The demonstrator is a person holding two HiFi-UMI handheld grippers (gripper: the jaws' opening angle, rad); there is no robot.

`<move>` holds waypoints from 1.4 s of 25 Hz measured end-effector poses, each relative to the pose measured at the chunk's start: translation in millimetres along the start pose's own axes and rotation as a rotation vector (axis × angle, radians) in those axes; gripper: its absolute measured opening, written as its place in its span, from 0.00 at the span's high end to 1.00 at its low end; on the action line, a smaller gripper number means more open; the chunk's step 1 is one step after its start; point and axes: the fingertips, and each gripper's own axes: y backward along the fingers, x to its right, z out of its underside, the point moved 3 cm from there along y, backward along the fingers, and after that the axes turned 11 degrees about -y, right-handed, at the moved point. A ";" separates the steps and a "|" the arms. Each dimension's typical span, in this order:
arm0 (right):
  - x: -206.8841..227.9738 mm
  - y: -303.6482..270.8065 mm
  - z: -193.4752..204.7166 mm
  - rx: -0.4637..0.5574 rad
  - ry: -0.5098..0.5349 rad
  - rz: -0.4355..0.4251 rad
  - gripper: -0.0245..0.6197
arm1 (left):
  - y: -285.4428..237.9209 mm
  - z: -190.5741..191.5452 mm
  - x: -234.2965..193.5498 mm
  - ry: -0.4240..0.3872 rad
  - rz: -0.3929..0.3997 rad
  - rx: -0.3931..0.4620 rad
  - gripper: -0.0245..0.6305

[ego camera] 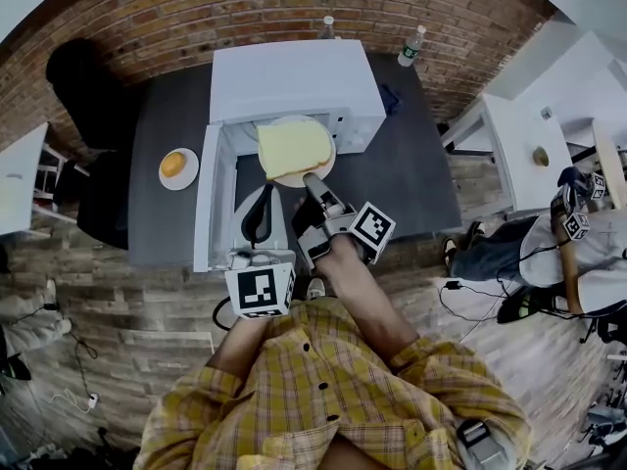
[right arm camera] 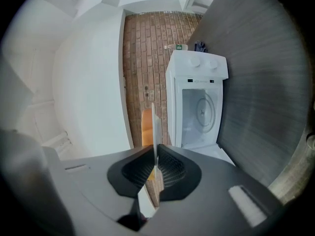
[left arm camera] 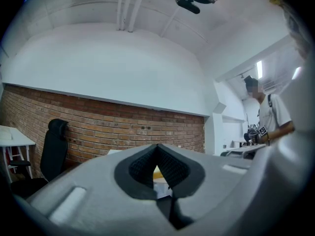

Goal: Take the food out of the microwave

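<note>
The white microwave (ego camera: 294,81) stands on a dark table with its door (ego camera: 208,199) swung open to the left. My right gripper (ego camera: 312,177) is shut on the near rim of a white plate (ego camera: 294,178) carrying a flat yellow food (ego camera: 292,147), held in front of the oven's opening. The right gripper view is rolled sideways: the plate (right arm camera: 154,127) shows edge-on between the pads, food (right arm camera: 146,127) on its left, and the bare cavity with its turntable (right arm camera: 204,109) lies beyond. My left gripper (ego camera: 260,213) sits low beside the open door, jaws together on nothing.
A small plate with an orange bun (ego camera: 177,167) lies left of the door. Two bottles (ego camera: 412,45) stand behind the microwave by the brick wall. A black chair (ego camera: 83,86) is at far left. White desks and a person (ego camera: 578,233) are at the right.
</note>
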 end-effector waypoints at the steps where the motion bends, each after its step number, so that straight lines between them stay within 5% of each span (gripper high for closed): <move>1: -2.7 0.4 0.0 0.001 0.002 -0.001 0.93 | -0.8 -0.6 -0.1 0.000 0.000 0.002 0.96; 35: -46.0 5.4 14.8 -0.026 0.040 -0.059 0.94 | -6.9 -6.1 -12.0 -0.005 -0.016 0.038 0.96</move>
